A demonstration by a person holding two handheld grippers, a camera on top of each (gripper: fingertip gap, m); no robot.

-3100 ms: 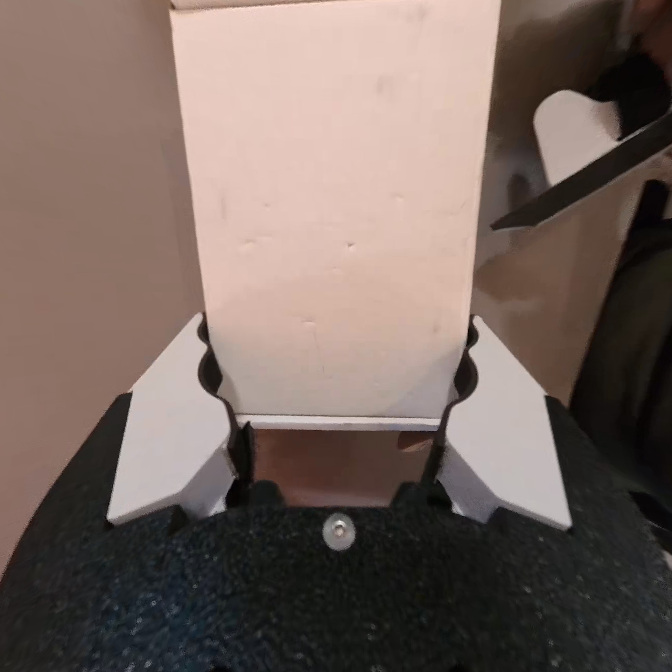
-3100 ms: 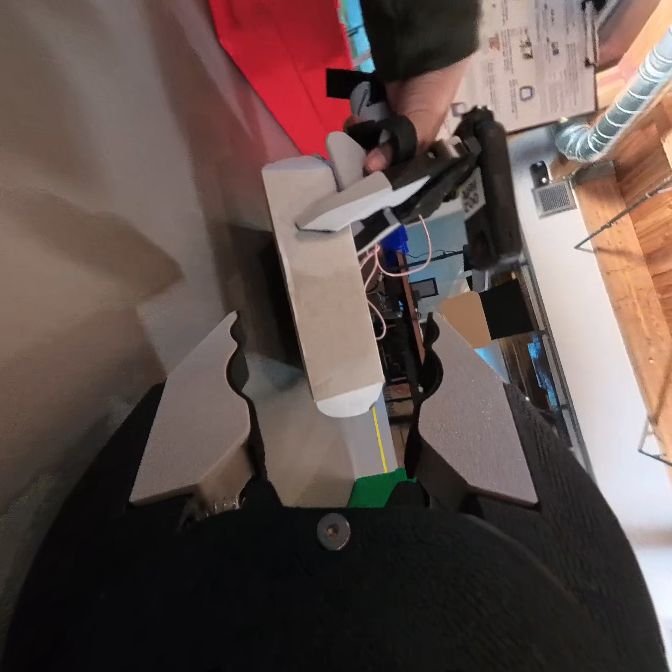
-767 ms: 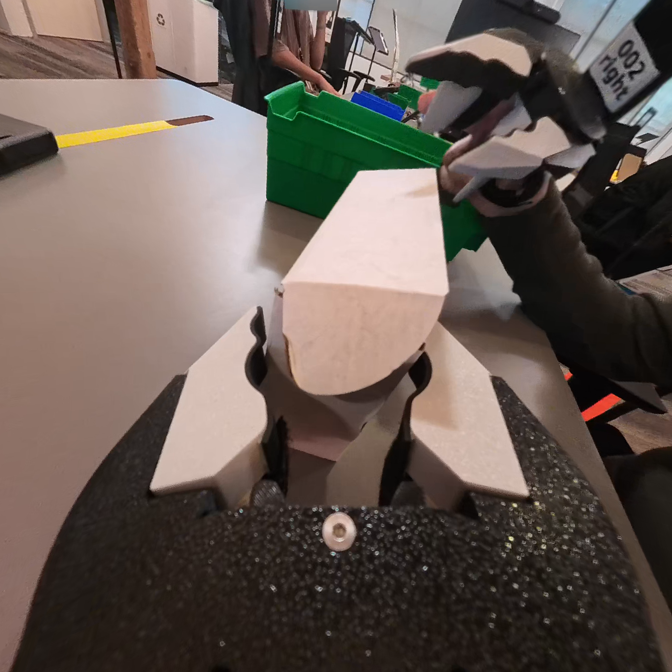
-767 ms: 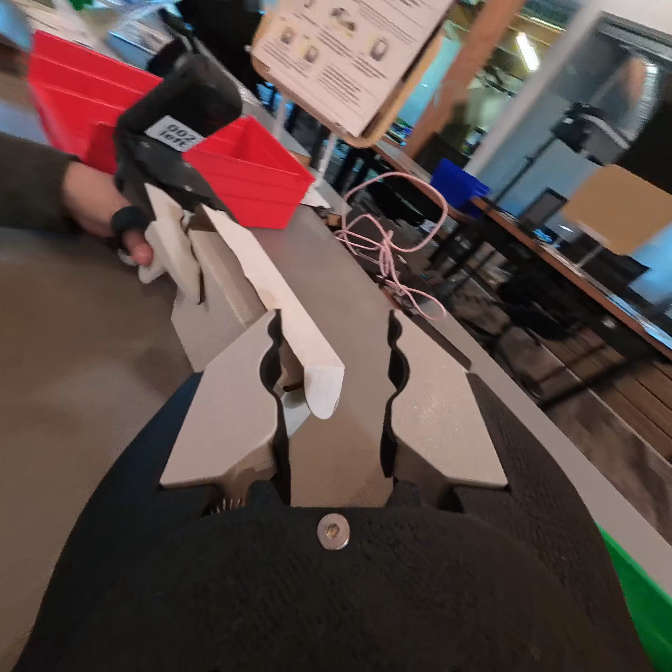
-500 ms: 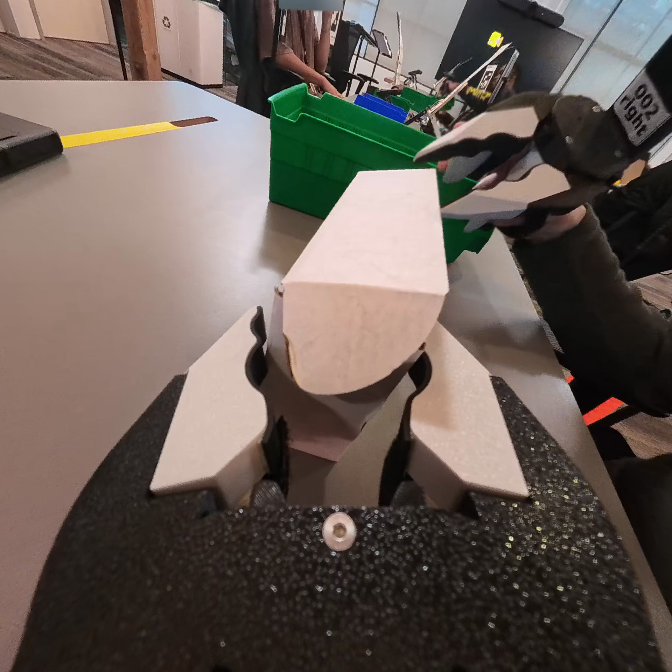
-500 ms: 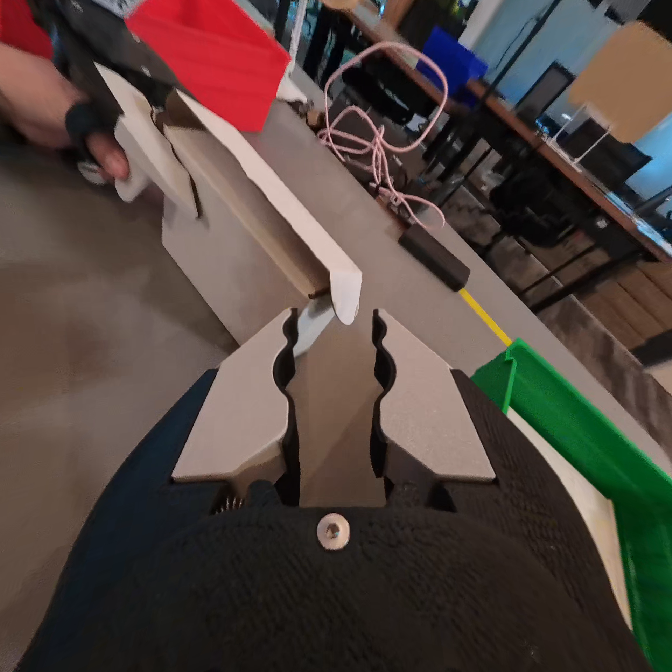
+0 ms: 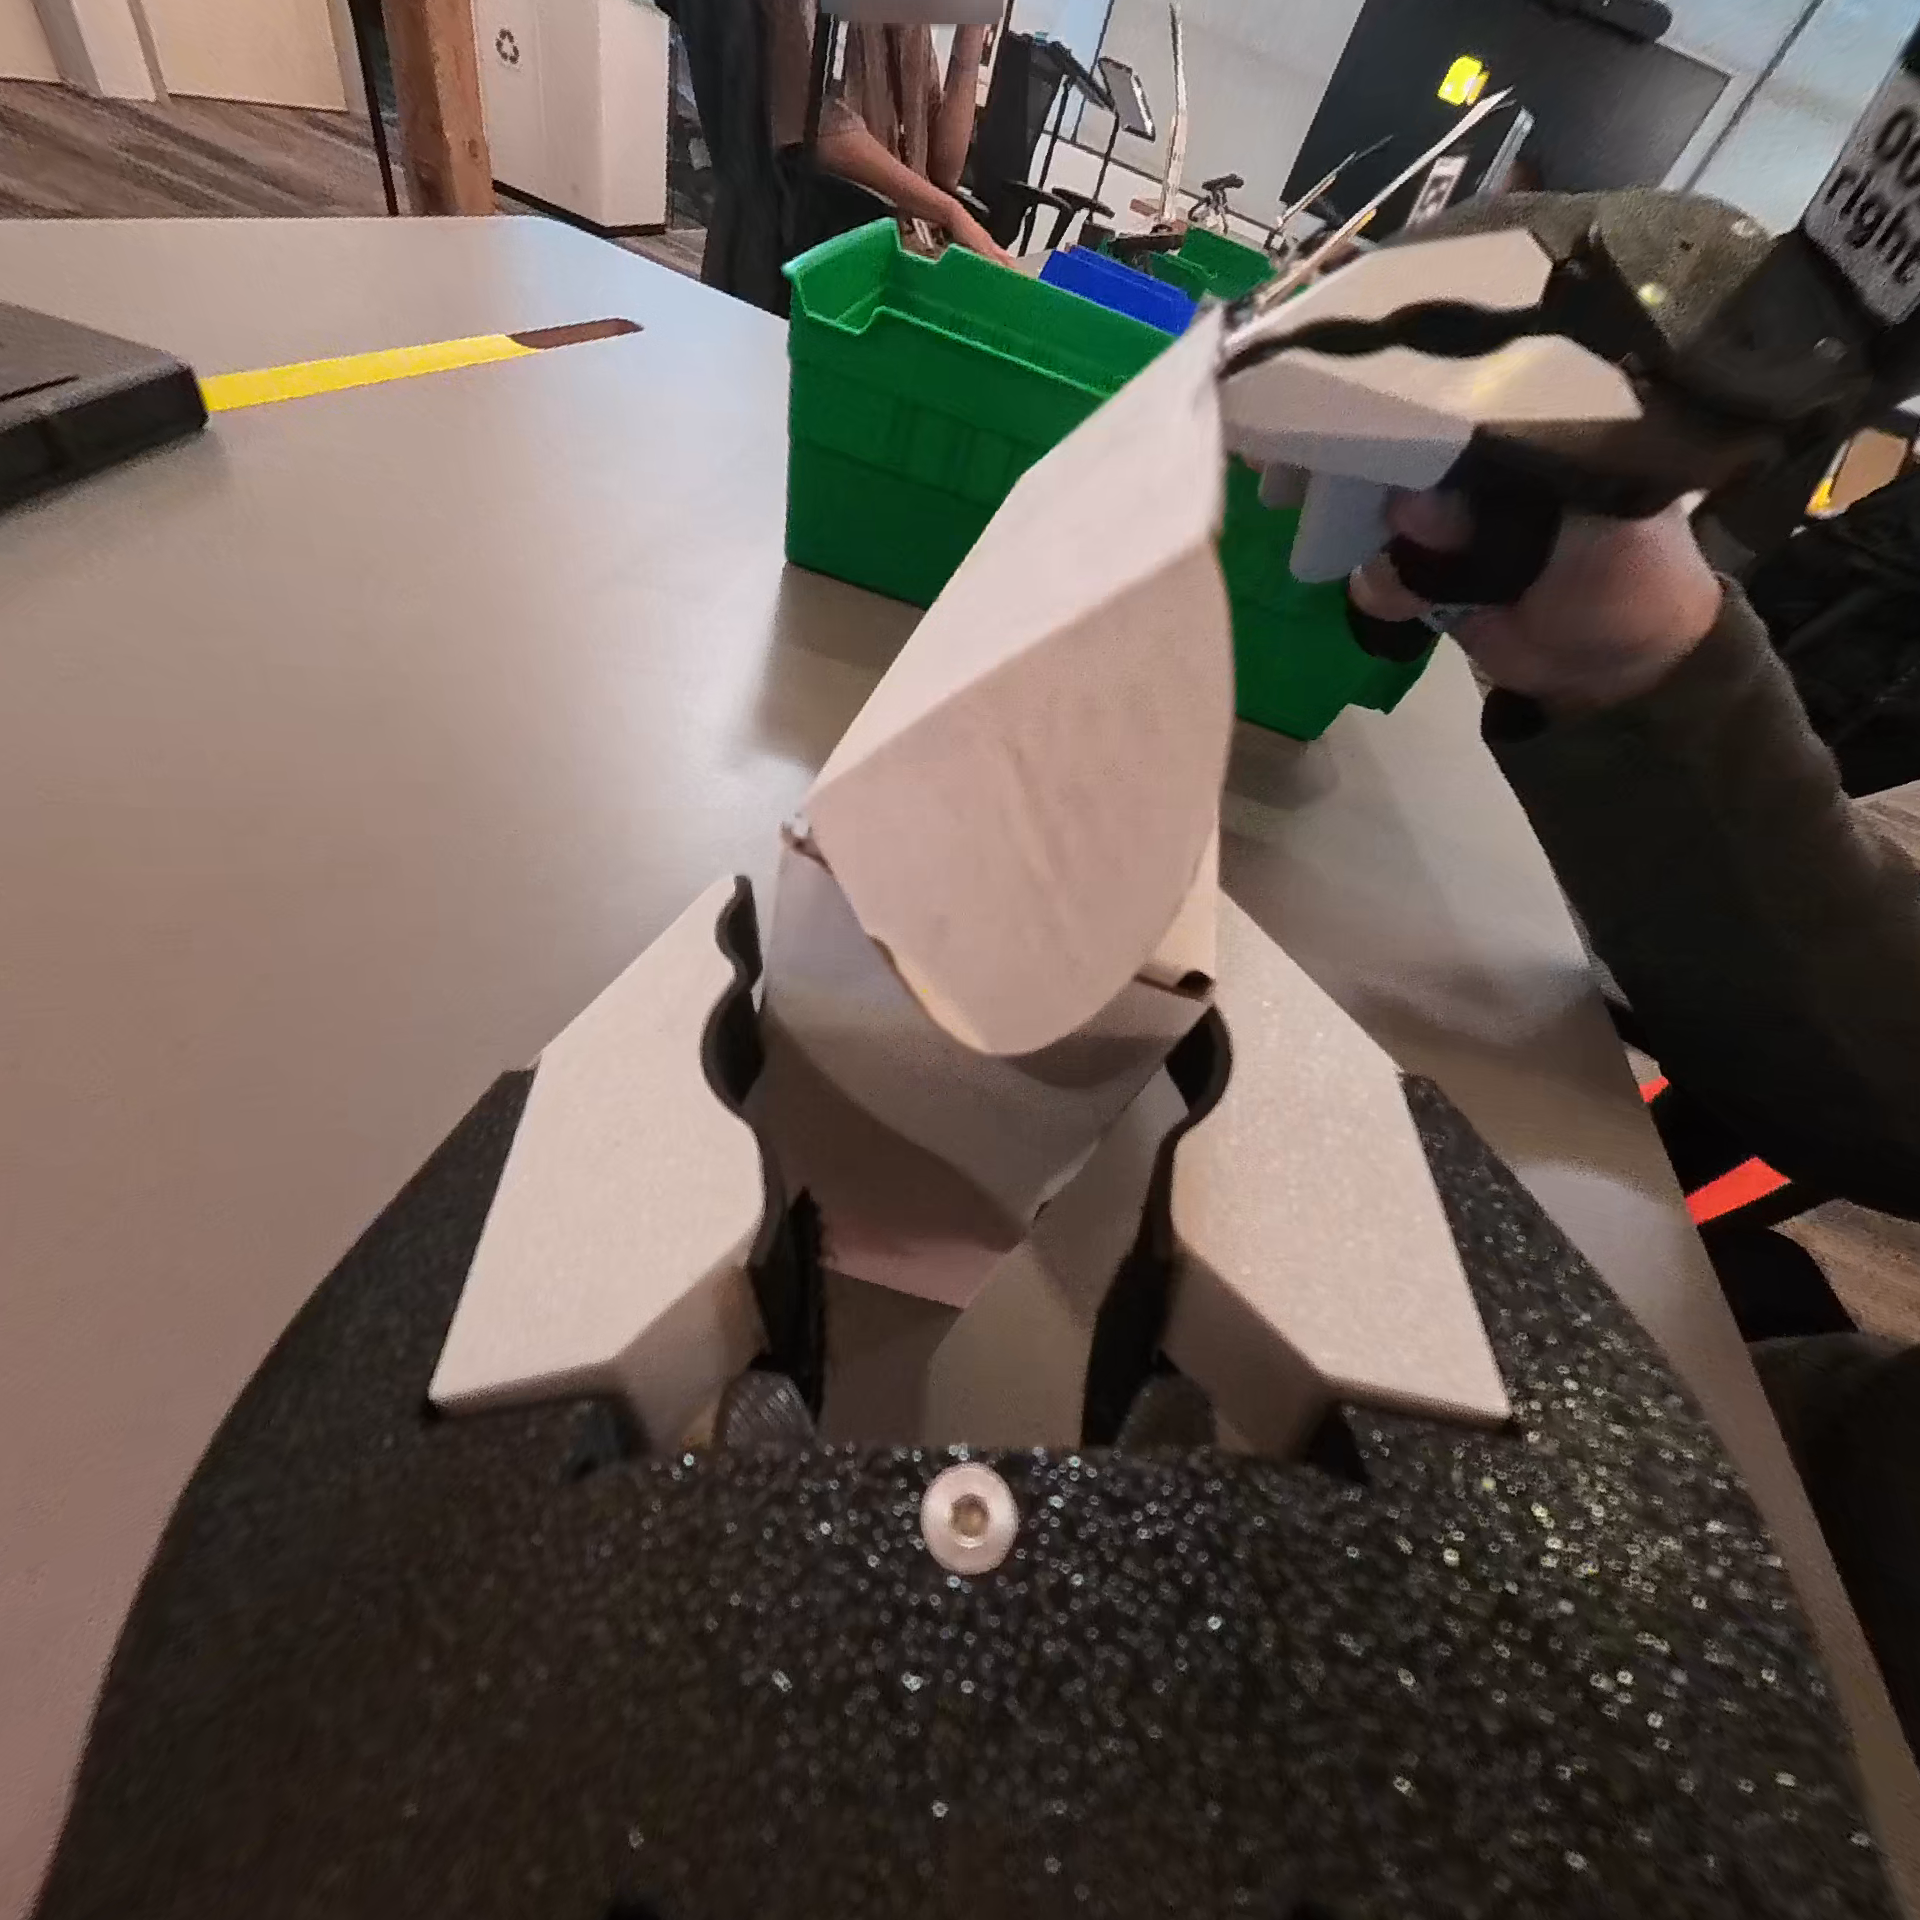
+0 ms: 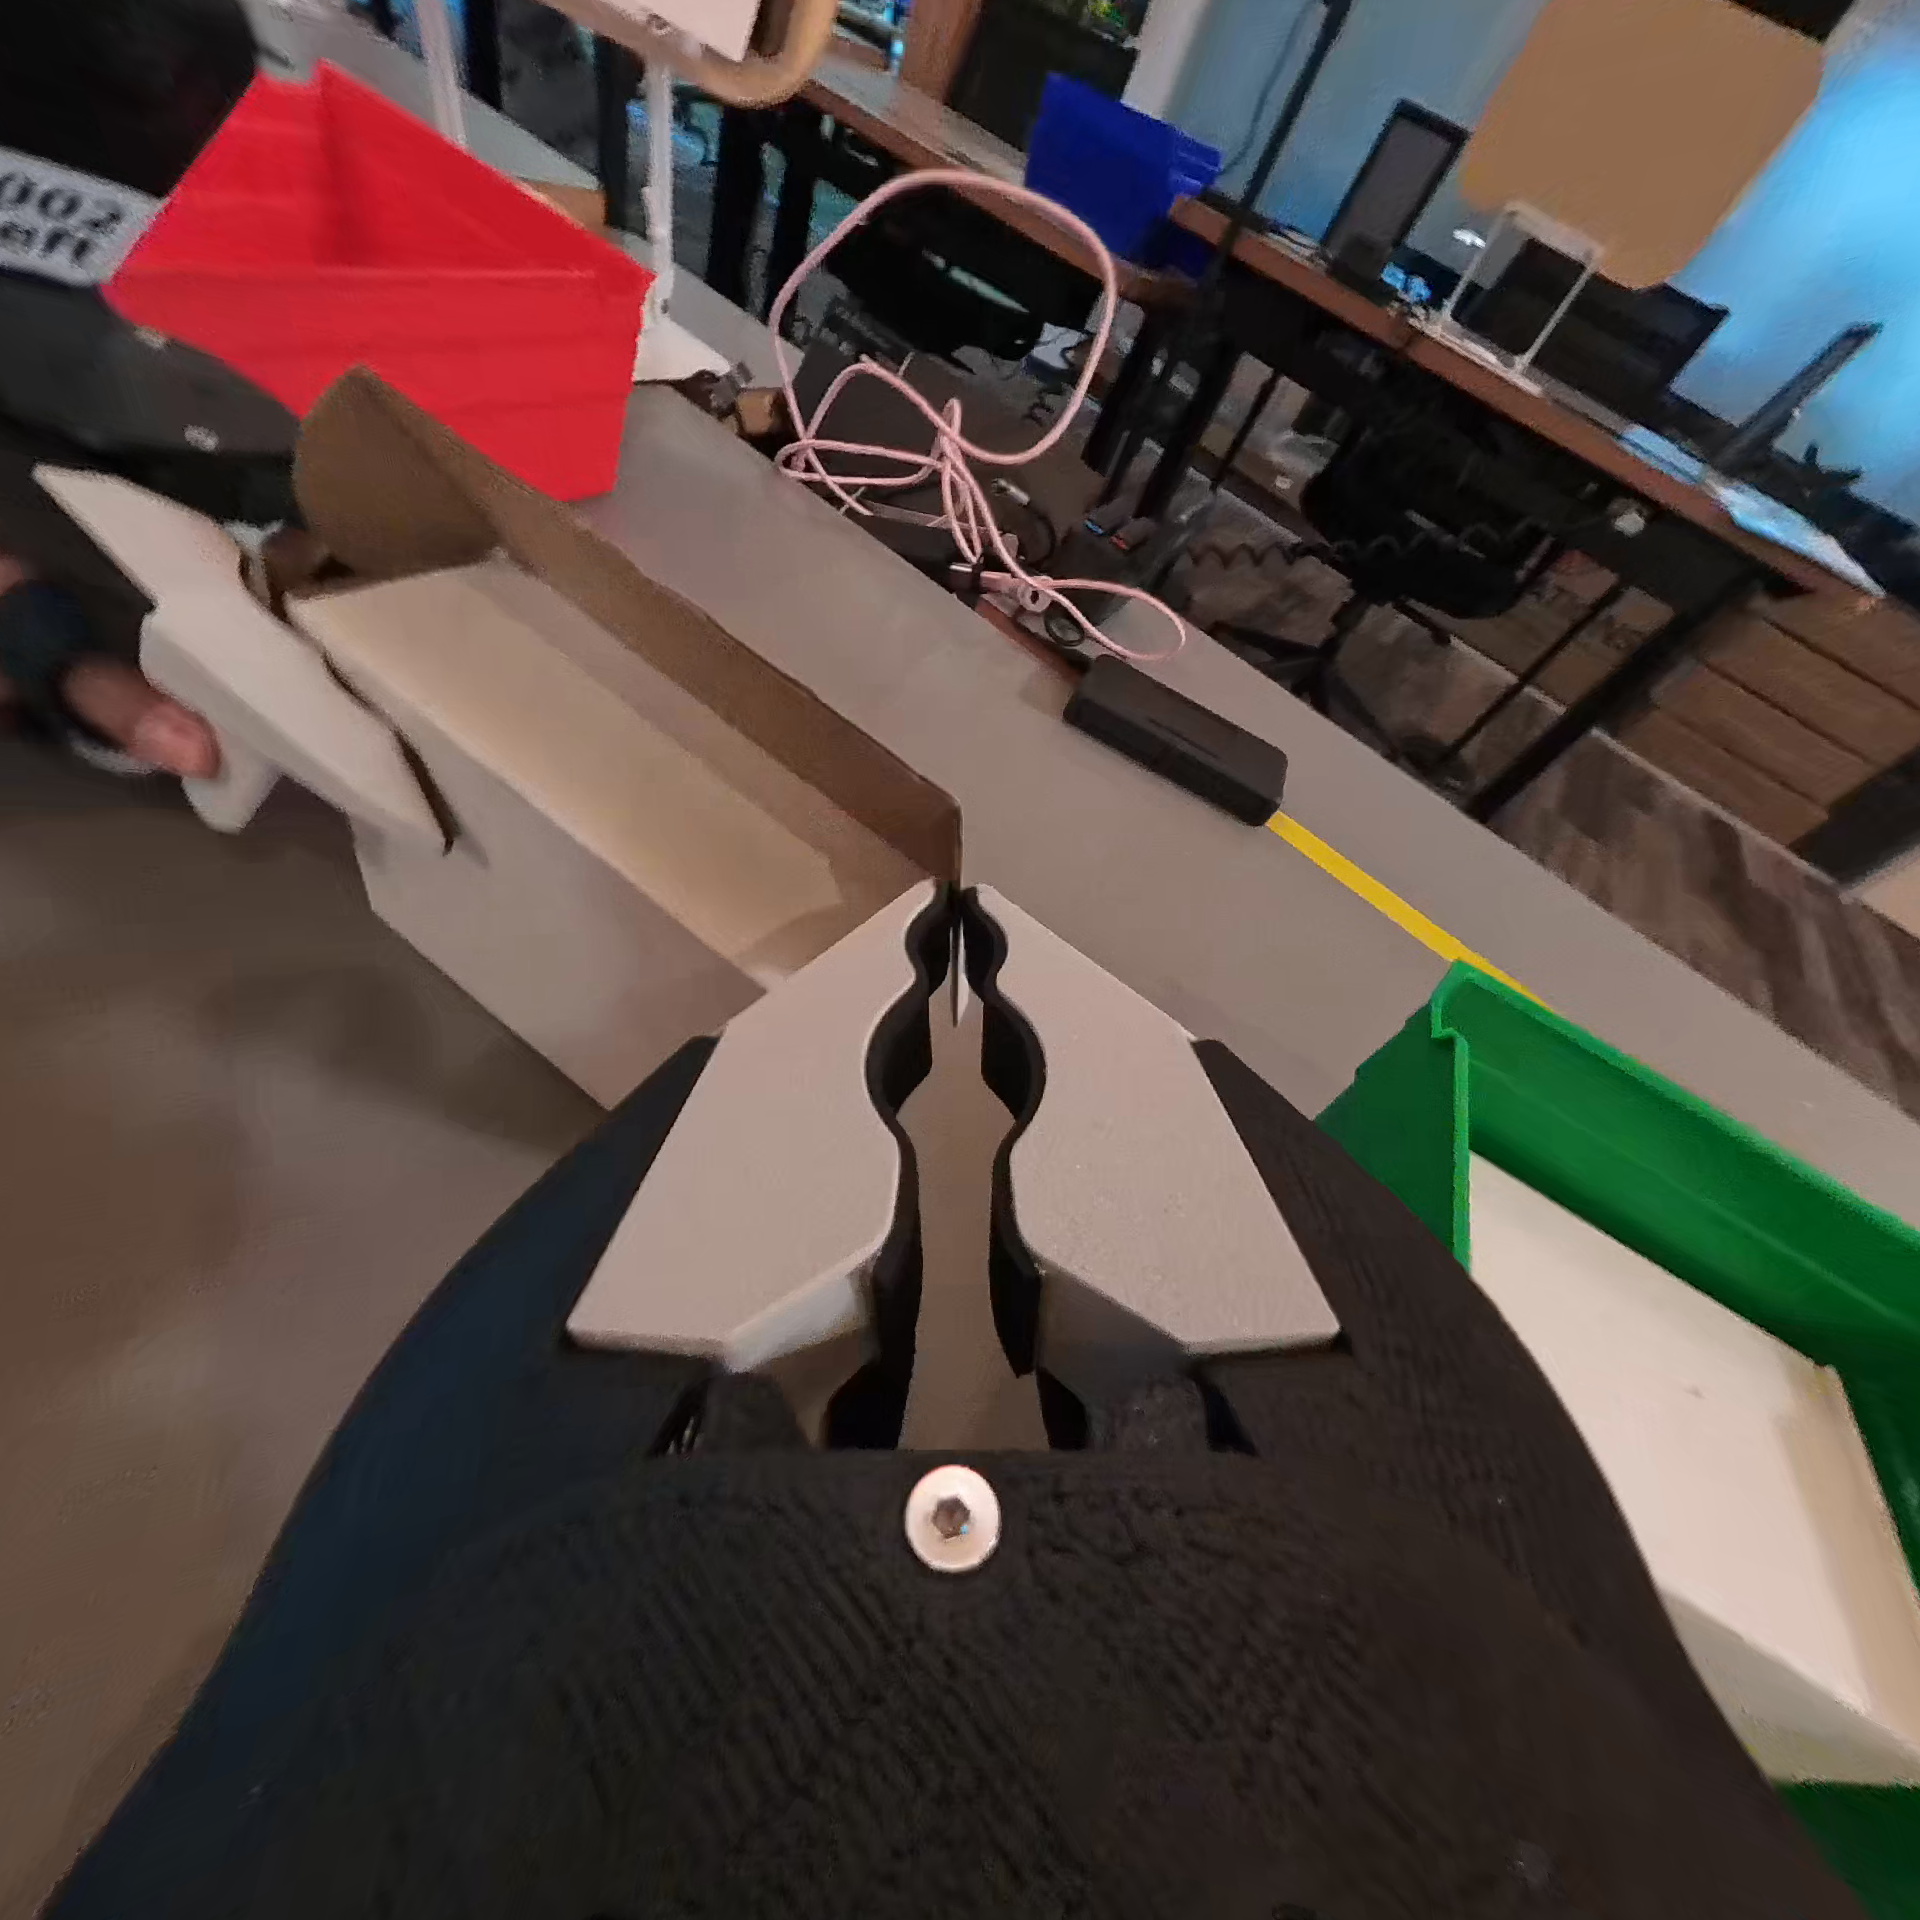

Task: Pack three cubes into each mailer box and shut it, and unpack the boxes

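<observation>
Both fingers engaged | left gripper (image 7: 971, 997) apparently clamps mailer box (image 8: 582, 790) | right gripper (image 8: 956, 914) pinches lid flap (image 8: 665, 634)

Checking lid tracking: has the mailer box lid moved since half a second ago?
Yes. The lid has swung up, its far edge now above the green bin's rim, pinched by the right gripper.

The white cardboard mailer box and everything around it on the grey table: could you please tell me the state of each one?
White cardboard mailer box: resting on the table, lid being raised.
Box lid: lifted at one corner, brown inside showing.
Left gripper: fingers on either side of the box's near end.
Right gripper: shut on the lid's thin edge.
Green plastic bin: upright, open-topped.
Red plastic bin: open-topped.
Pink cable: loosely tangled.
</observation>
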